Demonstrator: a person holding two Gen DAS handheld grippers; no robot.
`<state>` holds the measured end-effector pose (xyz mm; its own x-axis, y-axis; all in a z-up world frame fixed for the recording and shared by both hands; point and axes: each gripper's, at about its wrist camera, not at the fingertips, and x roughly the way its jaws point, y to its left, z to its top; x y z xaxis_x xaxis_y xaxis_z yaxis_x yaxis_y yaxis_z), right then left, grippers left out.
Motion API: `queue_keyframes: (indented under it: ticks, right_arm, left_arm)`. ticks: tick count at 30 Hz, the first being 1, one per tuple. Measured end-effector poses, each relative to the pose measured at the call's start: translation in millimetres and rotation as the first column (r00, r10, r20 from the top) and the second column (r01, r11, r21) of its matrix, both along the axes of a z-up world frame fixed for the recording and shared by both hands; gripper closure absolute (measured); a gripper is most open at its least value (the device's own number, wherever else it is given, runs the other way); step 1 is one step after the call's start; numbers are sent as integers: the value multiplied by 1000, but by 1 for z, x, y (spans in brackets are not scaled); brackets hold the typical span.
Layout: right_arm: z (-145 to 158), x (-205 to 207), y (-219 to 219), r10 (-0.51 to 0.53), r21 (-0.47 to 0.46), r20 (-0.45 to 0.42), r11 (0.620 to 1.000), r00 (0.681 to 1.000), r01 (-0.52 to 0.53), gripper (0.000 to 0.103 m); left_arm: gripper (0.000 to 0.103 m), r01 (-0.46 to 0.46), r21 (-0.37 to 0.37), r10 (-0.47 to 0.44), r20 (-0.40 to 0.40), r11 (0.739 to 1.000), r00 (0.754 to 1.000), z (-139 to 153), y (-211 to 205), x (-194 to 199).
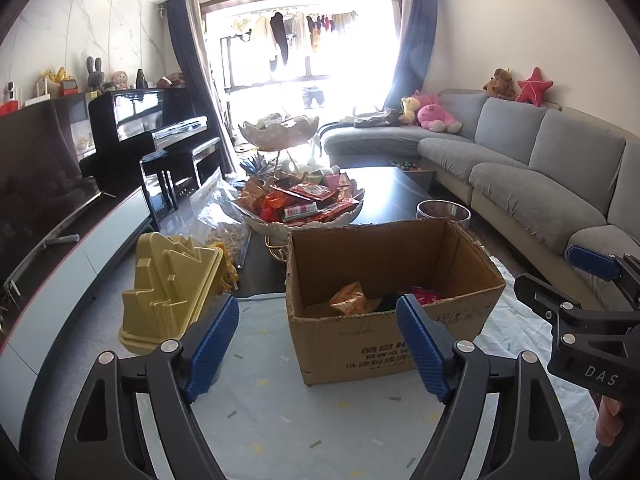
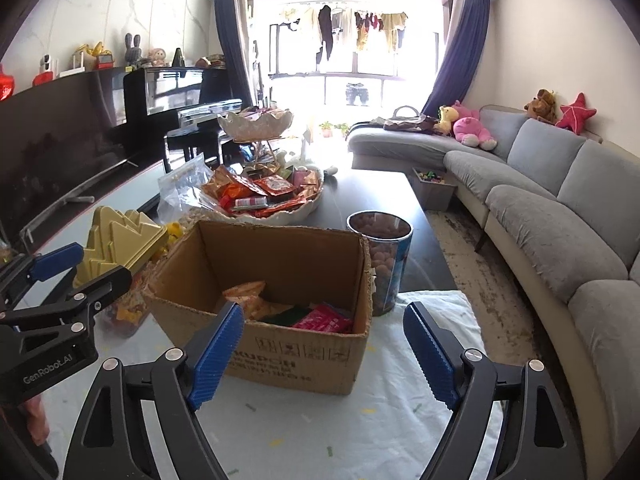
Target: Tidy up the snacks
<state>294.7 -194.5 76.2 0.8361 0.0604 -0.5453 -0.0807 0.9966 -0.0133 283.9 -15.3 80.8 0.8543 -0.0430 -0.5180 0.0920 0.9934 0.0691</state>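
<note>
1. The left gripper [image 1: 316, 344] and the right gripper [image 2: 324, 354] are both standing spread, with nothing between their blue pads, and are hanging just short of the cardboard box [image 1: 394, 308] on the pale cloth [image 1: 280, 408].
2. A few snack packets [image 2: 324, 320] are lying at the bottom of the box; many more are sitting heaped in the white tiered dish [image 2: 308, 210] beyond it on the dark table [image 2: 372, 192].
3. The packets are looking light, thin and crinkly, likely slippery foil, with crushable contents.
4. Pinching a packet by its sealed edge or a corner is probably safest, since squeezing the middle risks breaking what is inside.
5. The box is looking light and soft-walled, so gripping a rim could buckle it.
</note>
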Motion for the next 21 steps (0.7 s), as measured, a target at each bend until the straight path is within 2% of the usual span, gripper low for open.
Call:
queue_keyframes:
  ticks: [6,11,21]
  right_arm:
    - [6,-47,0,-11,-5,60,1000,998,12,13]
    - [3,-85,5,-17,-16,99,1000,995,18,10]
    - [-11,-143,-1,-39,4,97,999,995,39,10]
  left_arm:
    - [3,-44,9,44,38,999,998,0,5,-45]
    - [0,-41,-9,41,44,999,998,-4,9,-79]
    - [0,-37,-36,38,38,999,999,-19,8,-130]
